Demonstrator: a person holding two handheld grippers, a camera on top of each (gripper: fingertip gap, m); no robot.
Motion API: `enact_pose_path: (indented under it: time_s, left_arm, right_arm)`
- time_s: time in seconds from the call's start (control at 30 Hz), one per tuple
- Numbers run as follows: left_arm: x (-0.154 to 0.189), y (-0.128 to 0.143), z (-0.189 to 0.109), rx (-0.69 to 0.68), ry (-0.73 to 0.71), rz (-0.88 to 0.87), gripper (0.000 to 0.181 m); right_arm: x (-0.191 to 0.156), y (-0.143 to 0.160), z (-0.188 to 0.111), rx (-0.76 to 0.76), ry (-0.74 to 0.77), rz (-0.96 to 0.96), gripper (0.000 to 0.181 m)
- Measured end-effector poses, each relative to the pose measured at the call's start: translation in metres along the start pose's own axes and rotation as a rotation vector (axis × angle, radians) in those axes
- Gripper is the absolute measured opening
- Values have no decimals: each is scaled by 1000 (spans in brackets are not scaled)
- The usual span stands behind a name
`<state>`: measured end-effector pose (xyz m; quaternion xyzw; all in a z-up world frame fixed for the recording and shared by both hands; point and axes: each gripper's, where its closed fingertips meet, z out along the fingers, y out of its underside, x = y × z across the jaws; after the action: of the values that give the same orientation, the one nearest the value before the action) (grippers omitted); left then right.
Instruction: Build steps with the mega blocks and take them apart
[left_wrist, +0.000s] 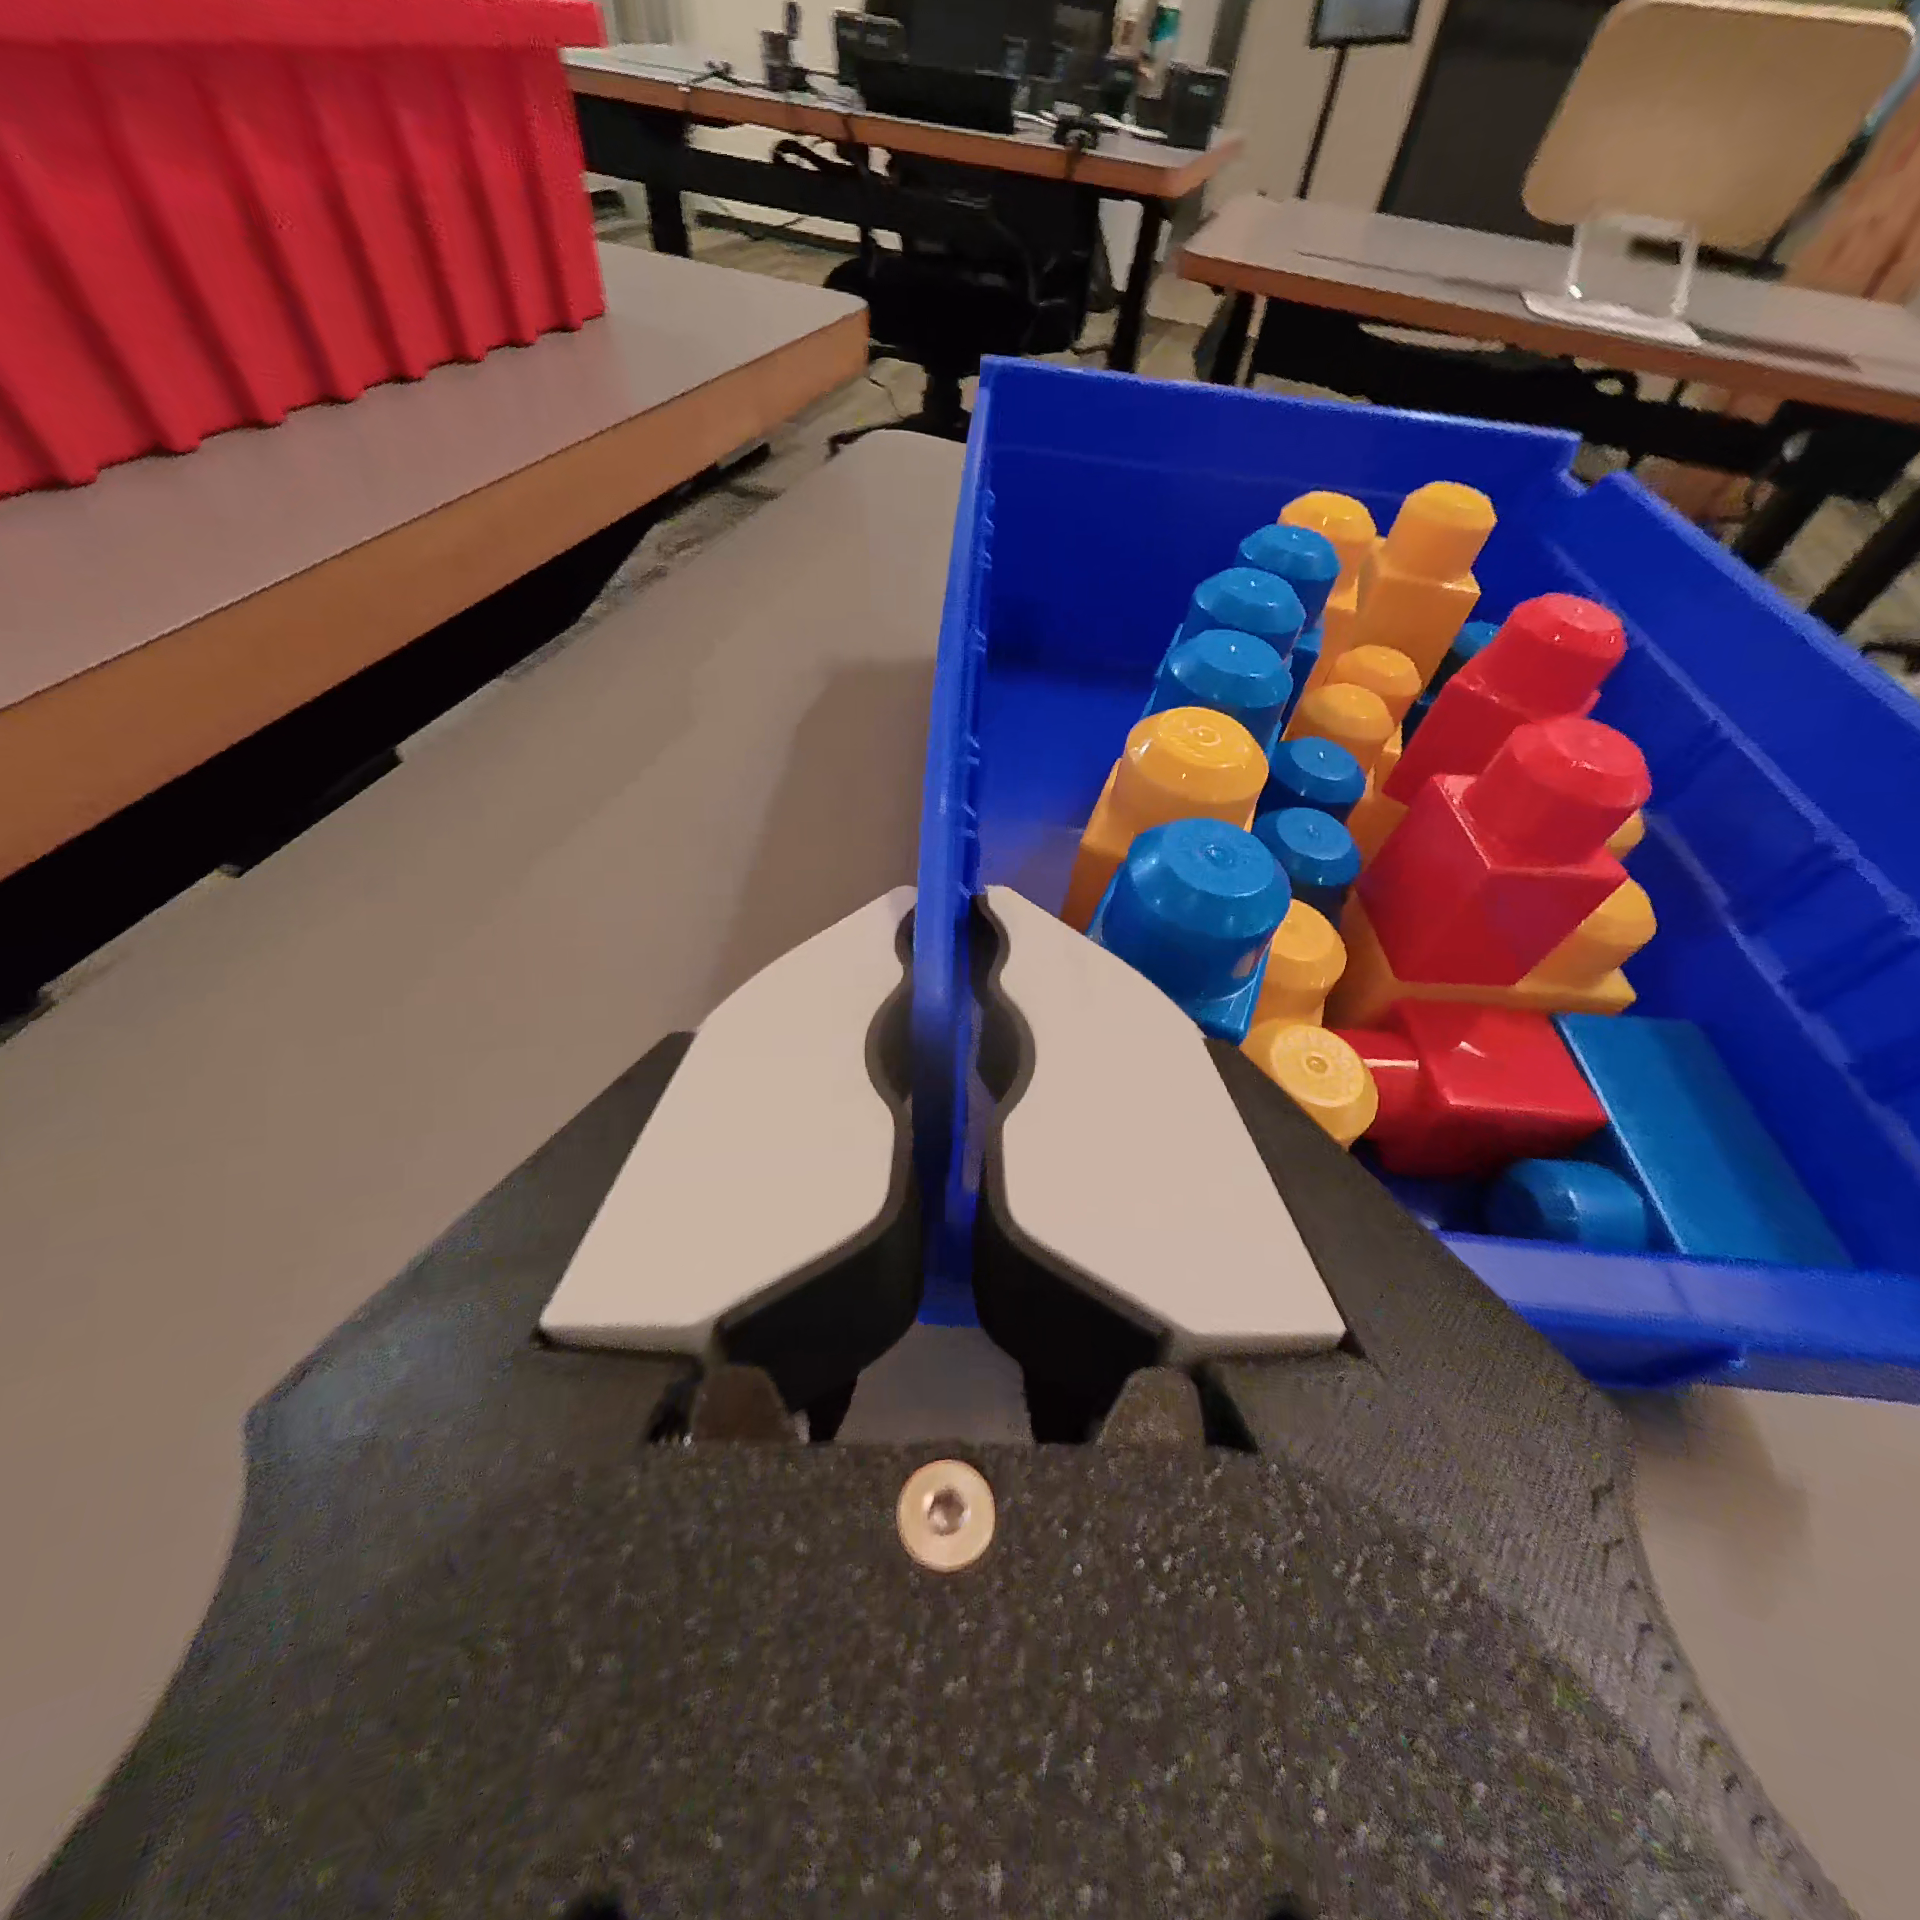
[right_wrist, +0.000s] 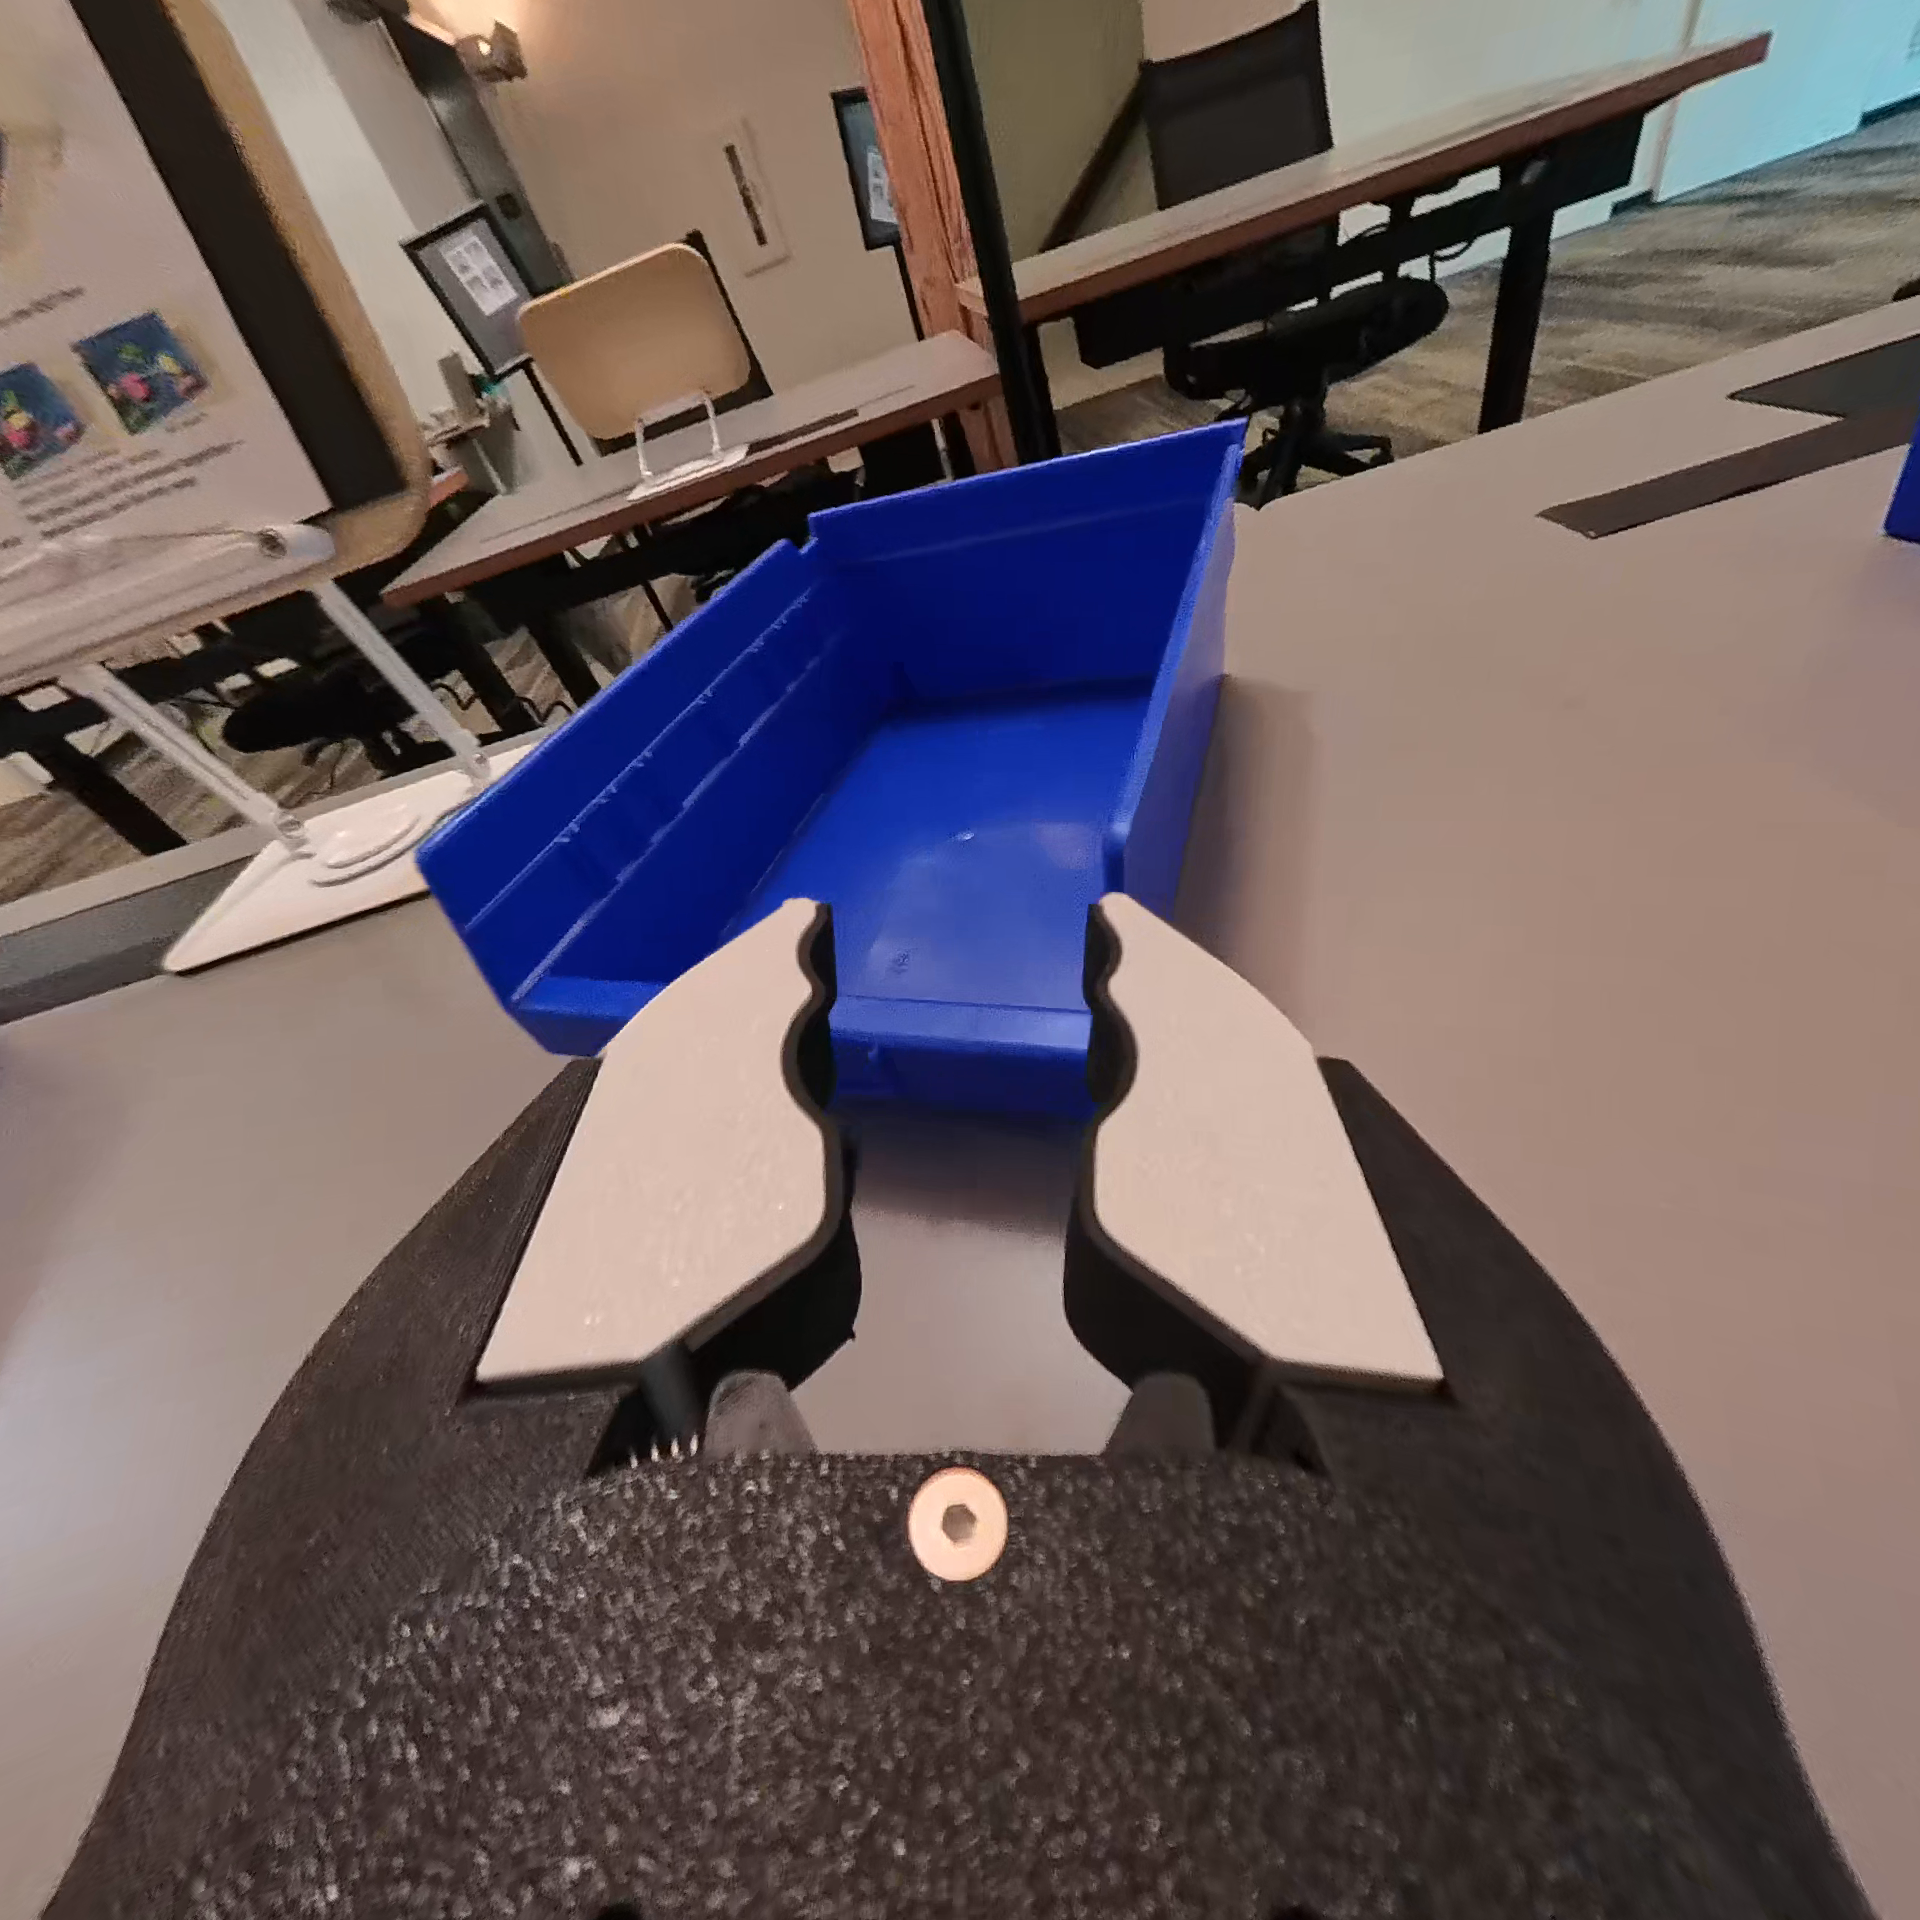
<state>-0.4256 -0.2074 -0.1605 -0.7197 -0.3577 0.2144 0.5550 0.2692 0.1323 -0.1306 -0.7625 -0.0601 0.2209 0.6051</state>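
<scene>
In the left wrist view a blue bin (left_wrist: 1247, 447) on the grey table holds several mega blocks: blue ones (left_wrist: 1195, 914), yellow ones (left_wrist: 1423, 582) and red ones (left_wrist: 1496, 862), piled loosely. My left gripper (left_wrist: 945, 914) is shut on the bin's left wall, one finger outside and one inside. In the right wrist view a second blue bin (right_wrist: 997, 644) stands empty on the table. My right gripper (right_wrist: 956, 935) is open and empty, just short of that bin's low front edge.
A red pleated cloth (left_wrist: 260, 229) covers something on the neighbouring table at the left. A white lamp base (right_wrist: 322, 873) stands left of the empty bin. Black tape strips (right_wrist: 1714, 457) lie on the table at the far right. Desks and chairs fill the room behind. Left tips to right tips: about 75 cm.
</scene>
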Motion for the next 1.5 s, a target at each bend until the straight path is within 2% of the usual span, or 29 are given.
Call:
enact_pose_path:
  time_s: [0.13, 0.23, 0.3, 0.53, 0.8, 0.9, 1.0, 1.1, 1.2, 1.3, 1.4, 1.5]
  left_arm:
    - [-21, 3, -20, 33, -99, -100, 6]
    - [-17, 7, -31, 41, -126, -146, 5]
    - [-10, 7, -29, 34, -147, -104, 5]
    - [6, 1, -2, 14, -138, -129, 5]
    - [14, -1, 1, 28, -93, -109, 8]
    - [15, -7, -10, 73, -47, -104, 25]
    - [20, -21, -32, 131, -17, -61, 31]
    - [39, -31, -54, 169, 31, 57, 33]
    - [69, -25, -63, 114, 114, 208, 34]
    - [88, -10, -57, -31, 171, 369, 40]
    - [88, -9, -47, -178, 198, 465, 40]
    - [75, -26, -34, -280, 204, 541, 36]
  right_arm:
    - [-8, -2, -8, 23, -13, -51, 44]
    - [-13, 0, -5, 31, -26, -58, 42]
    - [-19, 2, -1, 24, -40, -67, 42]
    - [-35, 14, 4, -20, -69, -150, 42]
    - [-39, 17, 4, -28, -82, -172, 42]
    - [-40, 16, 2, -20, -85, -184, 42]
    - [-41, 14, 1, -7, -96, -187, 42]
    - [-45, 12, 0, 8, -111, -198, 42]
    - [-50, 12, -1, 18, -130, -216, 42]
    - [-50, 15, -1, 8, -139, -218, 42]
    - [-50, 17, -2, 2, -147, -214, 42]
    - [-50, 19, -2, -4, -158, -208, 42]
